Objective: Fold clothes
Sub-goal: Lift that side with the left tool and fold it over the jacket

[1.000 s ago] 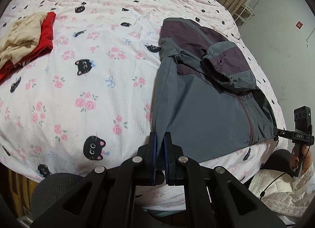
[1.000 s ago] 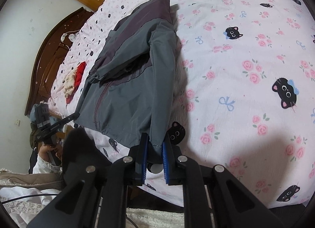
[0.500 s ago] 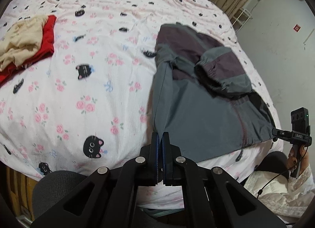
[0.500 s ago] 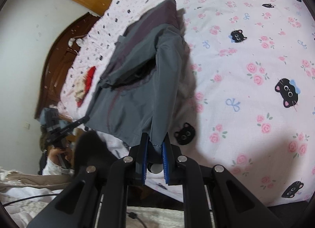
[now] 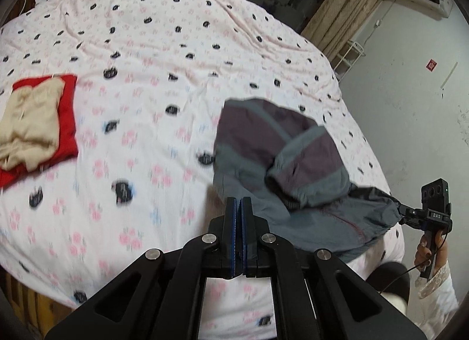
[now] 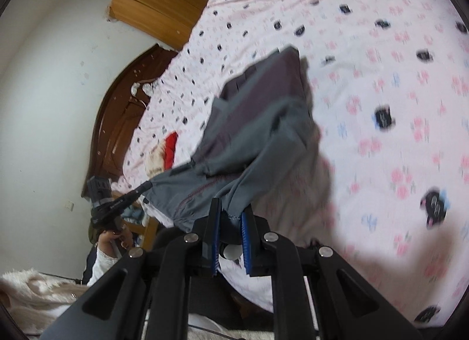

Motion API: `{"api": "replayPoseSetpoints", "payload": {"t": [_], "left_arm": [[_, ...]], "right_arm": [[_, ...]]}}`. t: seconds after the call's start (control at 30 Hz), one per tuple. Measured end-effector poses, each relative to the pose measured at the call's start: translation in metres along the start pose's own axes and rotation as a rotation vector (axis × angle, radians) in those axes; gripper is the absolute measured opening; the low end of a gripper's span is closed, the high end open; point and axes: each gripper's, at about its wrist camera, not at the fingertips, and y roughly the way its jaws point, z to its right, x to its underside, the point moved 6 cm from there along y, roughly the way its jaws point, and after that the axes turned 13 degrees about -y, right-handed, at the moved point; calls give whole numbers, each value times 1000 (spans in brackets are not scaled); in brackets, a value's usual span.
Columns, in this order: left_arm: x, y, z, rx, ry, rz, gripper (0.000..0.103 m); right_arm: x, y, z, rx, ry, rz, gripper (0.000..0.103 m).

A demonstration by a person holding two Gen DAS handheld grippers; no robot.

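Since the earlier frames, both bottom corners of the jacket [image 5: 281, 170] have been lifted off the bed [image 5: 164, 55], and more of the room is taken in by both views. Largest in the left wrist view, the bed is seen filling the left and centre, covered by a pink sheet printed with flowers and black cat faces; much of the print is blurred. By the right wrist view the same bed [image 6: 381, 61] is shown across the upper right. The grey and purple jacket is seen right of centre in the left view, its upper part resting on the bed and its hem raised toward the lower right. In the right view the jacket [image 6: 258, 123] is stretched from the centre down to the lower middle. A folded red garment [image 5: 66, 123] with a beige garment [image 5: 29, 123] on top is seen at the left edge, well apart from the jacket. The left hand-held gripper [image 5: 241, 211] is clamped tight, its blue pads pressed together; the cloth between them is hidden, yet the left hand-held gripper [image 6: 146, 186], seen from the right view, is found pinching a hem corner. The right hand-held gripper [image 6: 230, 216] is closed on the other hem corner, cloth being visible between its blue pads.
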Motion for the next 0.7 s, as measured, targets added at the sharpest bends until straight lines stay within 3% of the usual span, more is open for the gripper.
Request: {"api": "replayPoseSetpoints", "payload": {"t": [0.27, 0.5, 0.7], "left_arm": [[-64, 39, 17, -18, -9, 18, 2], [-114, 105, 13, -110, 1, -13, 2], [-134, 159, 2, -167, -17, -70, 2]], "right_arm": [[-68, 5, 11, 28, -8, 37, 13], [-127, 33, 42, 79, 28, 22, 13], [-162, 69, 84, 131, 95, -9, 13]]}}
